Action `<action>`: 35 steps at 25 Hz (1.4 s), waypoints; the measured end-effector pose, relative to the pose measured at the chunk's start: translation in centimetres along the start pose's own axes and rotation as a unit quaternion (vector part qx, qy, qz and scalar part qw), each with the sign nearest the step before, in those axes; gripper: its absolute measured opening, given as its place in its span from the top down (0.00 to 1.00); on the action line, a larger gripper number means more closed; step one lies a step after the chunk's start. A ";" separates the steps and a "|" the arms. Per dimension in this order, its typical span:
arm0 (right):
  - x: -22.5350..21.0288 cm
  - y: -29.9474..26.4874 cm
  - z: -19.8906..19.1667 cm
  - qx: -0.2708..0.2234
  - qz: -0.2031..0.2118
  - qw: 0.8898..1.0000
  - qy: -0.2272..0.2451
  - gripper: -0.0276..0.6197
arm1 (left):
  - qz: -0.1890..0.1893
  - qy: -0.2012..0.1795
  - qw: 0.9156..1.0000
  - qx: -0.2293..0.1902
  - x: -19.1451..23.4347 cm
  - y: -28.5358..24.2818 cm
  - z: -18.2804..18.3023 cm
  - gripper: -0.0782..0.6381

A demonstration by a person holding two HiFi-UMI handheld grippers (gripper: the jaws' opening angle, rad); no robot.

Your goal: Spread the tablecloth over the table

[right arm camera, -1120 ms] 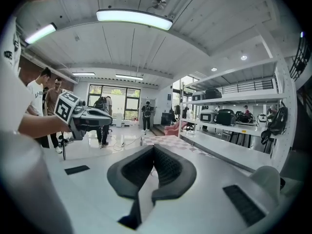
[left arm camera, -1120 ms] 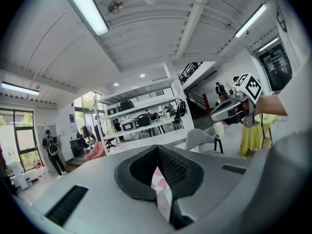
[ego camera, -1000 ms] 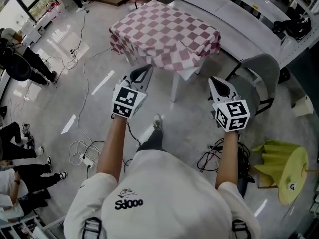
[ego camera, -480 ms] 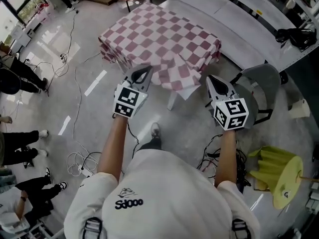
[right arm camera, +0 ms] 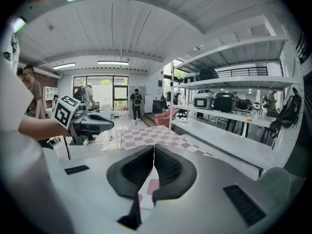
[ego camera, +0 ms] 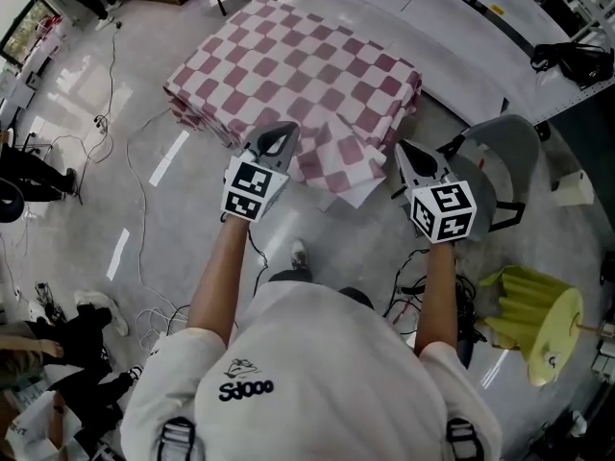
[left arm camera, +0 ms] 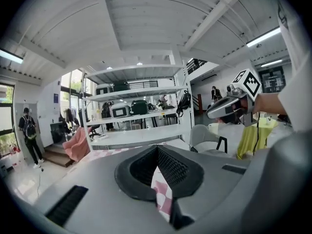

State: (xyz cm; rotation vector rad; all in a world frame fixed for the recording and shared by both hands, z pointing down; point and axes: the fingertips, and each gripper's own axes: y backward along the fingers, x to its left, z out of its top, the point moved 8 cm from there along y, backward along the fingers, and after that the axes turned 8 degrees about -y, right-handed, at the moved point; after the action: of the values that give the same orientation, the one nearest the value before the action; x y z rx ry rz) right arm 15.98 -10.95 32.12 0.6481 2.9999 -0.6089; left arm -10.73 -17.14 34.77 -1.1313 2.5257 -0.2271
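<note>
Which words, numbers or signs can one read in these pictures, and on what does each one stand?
"Sdooo", roughly, in stylised letters under a small logo: on the back of the person's white shirt.
"G", or a mark like it: on the yellow disc near the floor at the right.
No letters, only black-and-white squares: the two marker cubes.
Too small to read: the blue wall sign in the right gripper view.
</note>
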 end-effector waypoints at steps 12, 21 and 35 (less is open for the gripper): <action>-5.9 -7.1 -5.3 0.089 0.037 0.995 -0.037 0.83 | -0.054 0.083 0.991 0.093 -1.5 -8.6 -7.4 0.82; -9.5 -13.7 -12.5 0.195 0.094 0.976 -0.028 0.78 | -0.036 0.136 0.979 0.149 -3.9 -11.5 -11.5 0.75; -10.0 -20.9 -20.5 0.289 0.134 0.948 -0.022 0.66 | -0.010 0.195 0.962 0.190 -5.1 -12.7 -15.6 0.75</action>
State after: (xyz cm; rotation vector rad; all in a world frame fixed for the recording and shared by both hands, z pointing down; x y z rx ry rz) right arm 18.16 -24.71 59.74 1.0170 2.6015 -1.4663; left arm -4.98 -21.83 54.17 -1.0334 2.6285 -0.9818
